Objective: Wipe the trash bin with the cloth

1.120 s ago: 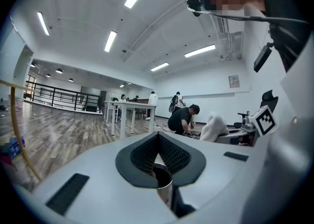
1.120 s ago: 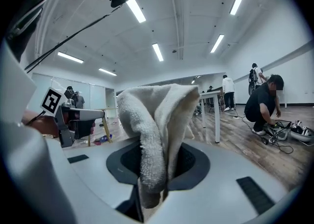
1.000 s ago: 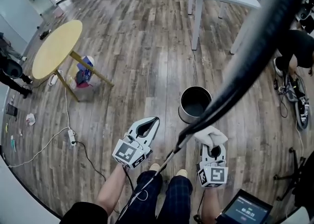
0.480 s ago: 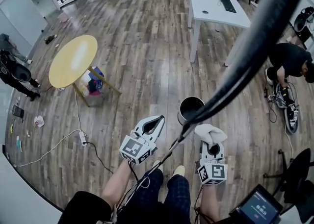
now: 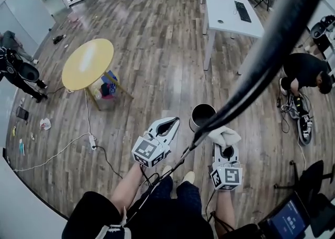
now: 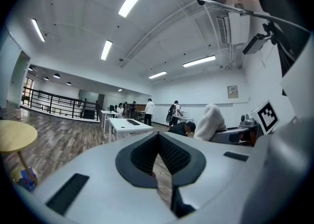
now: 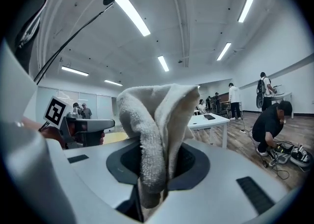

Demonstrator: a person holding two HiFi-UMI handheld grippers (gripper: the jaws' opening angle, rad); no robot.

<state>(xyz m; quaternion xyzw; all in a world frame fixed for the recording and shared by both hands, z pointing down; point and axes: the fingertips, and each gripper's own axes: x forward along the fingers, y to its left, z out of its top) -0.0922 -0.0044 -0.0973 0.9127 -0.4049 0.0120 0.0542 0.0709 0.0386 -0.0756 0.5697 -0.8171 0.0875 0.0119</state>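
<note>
The trash bin [image 5: 202,116], a dark metal cylinder with an open top, stands on the wood floor just ahead of my feet. My right gripper [image 5: 226,146] is held to the bin's right and a little nearer, shut on a folded white cloth [image 5: 224,135] that sticks up out of its jaws. In the right gripper view the cloth [image 7: 158,120] fills the middle and hides the right gripper [image 7: 156,161]. My left gripper [image 5: 168,125] hangs left of the bin with its jaws closed and nothing in them. The left gripper [image 6: 158,138] points across the room, and that view does not show the bin.
A thick black cable [image 5: 261,60] crosses the head view diagonally. A round yellow table [image 5: 87,64] stands at the far left and a white desk [image 5: 230,15] beyond the bin. A person [image 5: 303,73] crouches at right. A power strip [image 5: 93,141] and cord lie on the floor.
The head view has drawn back, so the bin looks smaller and farther off. Both grippers keep their places beside it. The cloth stays in the right gripper.
</note>
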